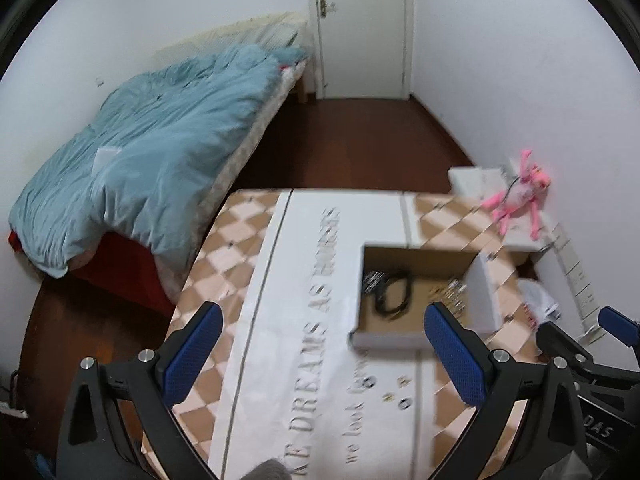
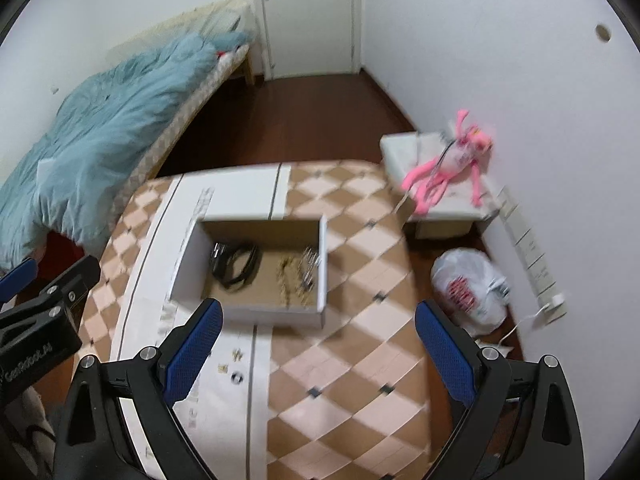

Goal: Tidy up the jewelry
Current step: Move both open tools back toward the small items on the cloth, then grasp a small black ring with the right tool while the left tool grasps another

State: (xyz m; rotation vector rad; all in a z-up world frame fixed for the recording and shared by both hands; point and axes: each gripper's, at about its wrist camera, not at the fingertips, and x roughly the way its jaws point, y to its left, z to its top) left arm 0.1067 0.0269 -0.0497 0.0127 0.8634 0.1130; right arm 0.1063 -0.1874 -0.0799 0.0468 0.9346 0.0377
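Note:
An open white cardboard box (image 1: 482,292) (image 2: 325,264) stands on the checkered table. Inside lie a black cord-like piece (image 1: 394,292) (image 2: 236,266) and a pile of thin metal jewelry (image 1: 452,294) (image 2: 298,274). Several small loose pieces, rings and studs (image 1: 394,390) (image 2: 232,366), lie on the white runner in front of the box. My left gripper (image 1: 324,352) is open and empty above the runner, near side of the box. My right gripper (image 2: 318,354) is open and empty, near side of the box.
The table (image 2: 352,360) has a white runner with lettering (image 1: 316,320). A bed with a blue quilt (image 1: 140,152) stands left. A white box with a pink plush toy (image 2: 448,168) and a plastic bag (image 2: 468,292) sit right by the wall.

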